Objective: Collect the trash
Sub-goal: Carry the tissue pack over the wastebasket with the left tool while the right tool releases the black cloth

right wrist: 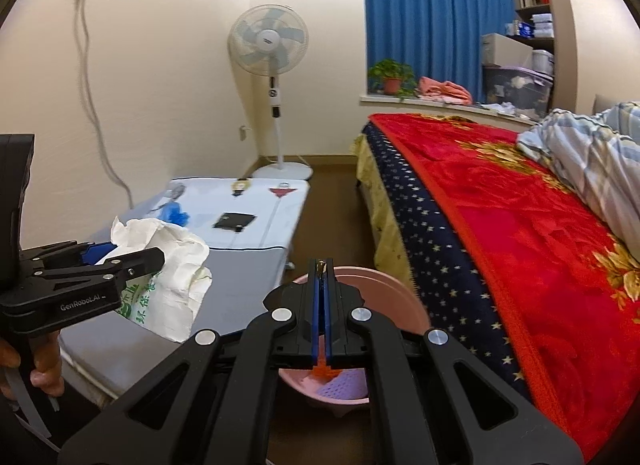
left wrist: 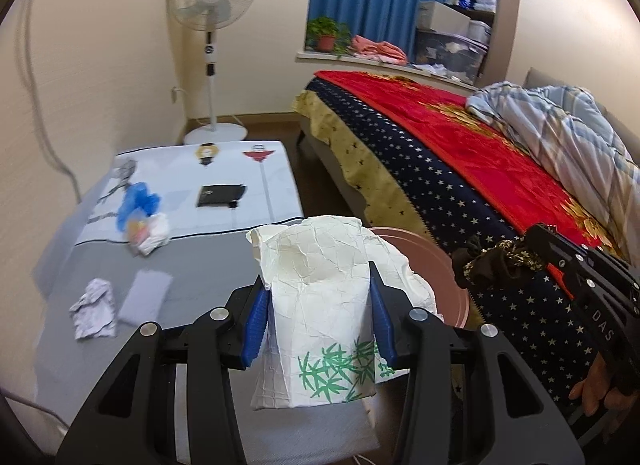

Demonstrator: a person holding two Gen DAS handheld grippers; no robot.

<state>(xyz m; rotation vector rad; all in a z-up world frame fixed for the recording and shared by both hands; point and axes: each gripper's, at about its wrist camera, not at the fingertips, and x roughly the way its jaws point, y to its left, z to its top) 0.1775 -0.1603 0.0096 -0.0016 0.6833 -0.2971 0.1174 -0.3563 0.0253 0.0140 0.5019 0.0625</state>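
My left gripper [left wrist: 318, 297] is shut on a crumpled white paper bag with green bamboo print [left wrist: 320, 285], held above the table's near right edge; it also shows in the right wrist view [right wrist: 168, 265]. My right gripper [right wrist: 322, 269] is shut on a thin dark wrapper with gold print [right wrist: 321, 265], seen in the left wrist view [left wrist: 496, 261], above a pink basin [right wrist: 384, 297] on the floor. The basin [left wrist: 436, 261] lies partly behind the bag. On the table lie a crumpled paper [left wrist: 94, 309], a grey flat piece [left wrist: 146, 297] and a blue and white plastic bundle [left wrist: 144, 217].
The low table [left wrist: 200, 257] has a grey and white printed cover and a black flat item [left wrist: 220, 196]. A bed with red blanket [left wrist: 460, 137] stands to the right. A standing fan [left wrist: 212, 45] is at the far wall. Orange and purple items [right wrist: 340, 381] lie in the basin.
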